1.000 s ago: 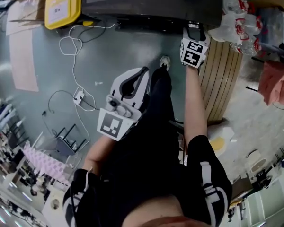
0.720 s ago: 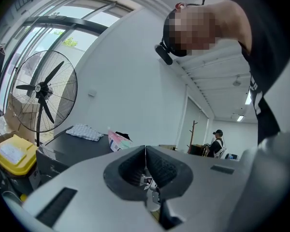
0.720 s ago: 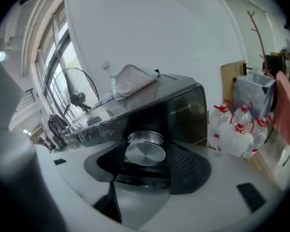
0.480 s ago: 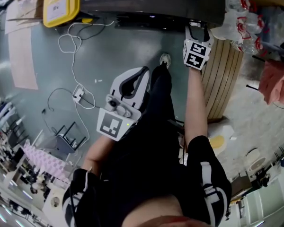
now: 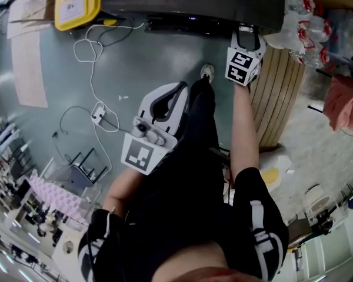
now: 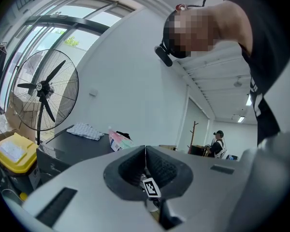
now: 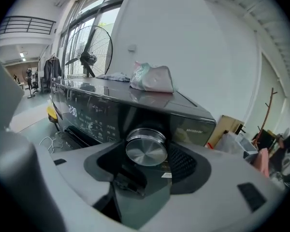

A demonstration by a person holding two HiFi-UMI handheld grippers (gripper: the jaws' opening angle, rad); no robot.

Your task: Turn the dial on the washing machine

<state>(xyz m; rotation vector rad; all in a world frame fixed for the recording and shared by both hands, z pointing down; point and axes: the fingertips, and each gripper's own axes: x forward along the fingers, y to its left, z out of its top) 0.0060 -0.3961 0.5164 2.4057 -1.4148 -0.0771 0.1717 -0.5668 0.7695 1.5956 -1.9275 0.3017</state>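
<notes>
The dark washing machine (image 5: 182, 4) stands at the top of the head view. Its round silver dial (image 7: 146, 150) sticks out of the front panel (image 7: 94, 112) beside lit digits. My right gripper (image 5: 247, 35) reaches up to that panel and hides the dial in the head view. In the right gripper view the dial sits between the two jaws of the right gripper (image 7: 152, 140), which are closing, with their pads against its rim. My left gripper (image 5: 177, 91) hangs low beside the person's leg. Its jaws (image 6: 145, 150) are shut with nothing between them.
A yellow bin (image 5: 76, 4) stands left of the machine, with a white cable (image 5: 94, 57) looping over the grey floor. A slatted wooden panel (image 5: 276, 93) and plastic bags (image 5: 294, 22) sit at the right. A bag (image 7: 152, 79) lies on the machine's top. A standing fan (image 6: 43, 91) is behind.
The right gripper has stayed at the dial, shifting slightly, and its marker cube has tilted a little. The left gripper has not moved.
</notes>
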